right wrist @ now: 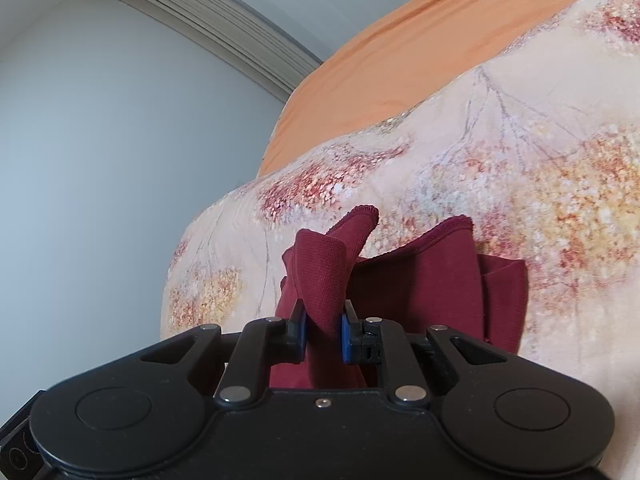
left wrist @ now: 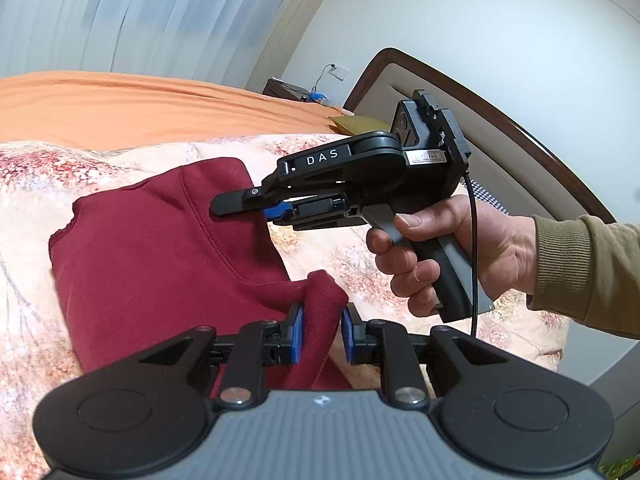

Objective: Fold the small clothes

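Observation:
A dark red knitted garment (left wrist: 160,248) lies partly folded on a floral bedcover (left wrist: 32,200). My left gripper (left wrist: 322,334) is shut on a ribbed edge of the garment at its near right corner. My right gripper (left wrist: 240,206), held in a hand, reaches over the garment's far right edge with its fingers close together. In the right wrist view my right gripper (right wrist: 324,336) is shut on a ribbed fold of the same garment (right wrist: 420,292), which rises in a bunch between the blue pads (right wrist: 348,338).
An orange sheet (left wrist: 120,104) covers the bed beyond the floral cover. A padded headboard (left wrist: 500,148) with a dark wooden rim stands at the right. A nightstand (left wrist: 288,90) with a cable sits by the wall. Curtains (left wrist: 140,12) hang behind the bed.

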Demonstrator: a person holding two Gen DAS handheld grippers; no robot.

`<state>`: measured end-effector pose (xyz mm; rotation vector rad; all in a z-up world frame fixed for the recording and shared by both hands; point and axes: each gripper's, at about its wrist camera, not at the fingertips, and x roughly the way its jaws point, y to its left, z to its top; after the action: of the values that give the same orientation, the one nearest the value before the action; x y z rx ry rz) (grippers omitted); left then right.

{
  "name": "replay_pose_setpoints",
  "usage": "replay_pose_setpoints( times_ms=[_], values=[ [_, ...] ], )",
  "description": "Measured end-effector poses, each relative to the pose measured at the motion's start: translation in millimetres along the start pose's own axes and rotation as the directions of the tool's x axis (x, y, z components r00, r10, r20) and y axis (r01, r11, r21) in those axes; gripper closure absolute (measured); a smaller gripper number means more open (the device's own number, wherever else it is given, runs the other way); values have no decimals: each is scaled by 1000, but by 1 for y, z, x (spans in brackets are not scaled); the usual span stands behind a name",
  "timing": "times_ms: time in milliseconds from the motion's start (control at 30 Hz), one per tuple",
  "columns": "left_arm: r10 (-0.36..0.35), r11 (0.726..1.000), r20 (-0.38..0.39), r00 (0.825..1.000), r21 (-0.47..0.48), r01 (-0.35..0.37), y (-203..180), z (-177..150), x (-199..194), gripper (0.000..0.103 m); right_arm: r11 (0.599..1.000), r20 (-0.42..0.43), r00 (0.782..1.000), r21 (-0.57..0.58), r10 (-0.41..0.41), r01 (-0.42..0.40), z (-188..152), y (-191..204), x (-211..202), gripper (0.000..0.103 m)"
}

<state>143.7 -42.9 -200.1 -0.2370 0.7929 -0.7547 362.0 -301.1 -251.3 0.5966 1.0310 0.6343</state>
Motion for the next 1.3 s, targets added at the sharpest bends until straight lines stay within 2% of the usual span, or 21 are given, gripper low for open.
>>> replay_pose_setpoints(
  times_ms=[567, 633, 733, 833, 967, 1033, 1067, 1100, 1167, 1300],
  values=[
    [-56, 998, -11, 998, 16, 56, 8, 2, 13, 81, 1000, 35, 999, 21, -5, 4, 7, -21, -23, 86],
    [-34, 997, -49, 998, 73, 37, 6, -7, 26, 81, 998, 9, 998, 13, -66, 66, 2, -35, -14, 85],
    [21, 992, -174, 984, 127, 1, 10, -33, 59, 81, 989, -56, 988, 30, -146, 147, -14, -60, 5, 85],
    [44, 989, -207, 977, 151, -13, 15, -49, 68, 81, 991, -29, 992, 62, -121, 123, -20, -68, 2, 85],
    [56, 987, -219, 974, 157, -22, 21, -53, 65, 81, 993, -39, 993, 39, -112, 113, -20, -70, 0, 82],
    [50, 988, -215, 975, 156, -17, 20, -48, 60, 78, 993, -40, 994, 65, -97, 99, -18, -73, -2, 76],
    [34, 989, -199, 979, 149, -4, 17, -43, 56, 71, 992, -26, 995, 71, -99, 101, -17, -72, -6, 69],
    [7, 990, -179, 984, 140, 19, 14, -39, 48, 61, 992, -6, 995, 70, -102, 102, -17, -71, -12, 67],
    [-11, 990, -132, 991, 140, 30, 14, -34, 27, 50, 993, 15, 994, 45, -112, 111, -19, -65, -26, 65],
    [99, 985, -95, 991, 154, -83, 28, -39, -13, 50, 992, 35, 992, -16, -121, 121, -48, -50, -63, 62]
  ],
)
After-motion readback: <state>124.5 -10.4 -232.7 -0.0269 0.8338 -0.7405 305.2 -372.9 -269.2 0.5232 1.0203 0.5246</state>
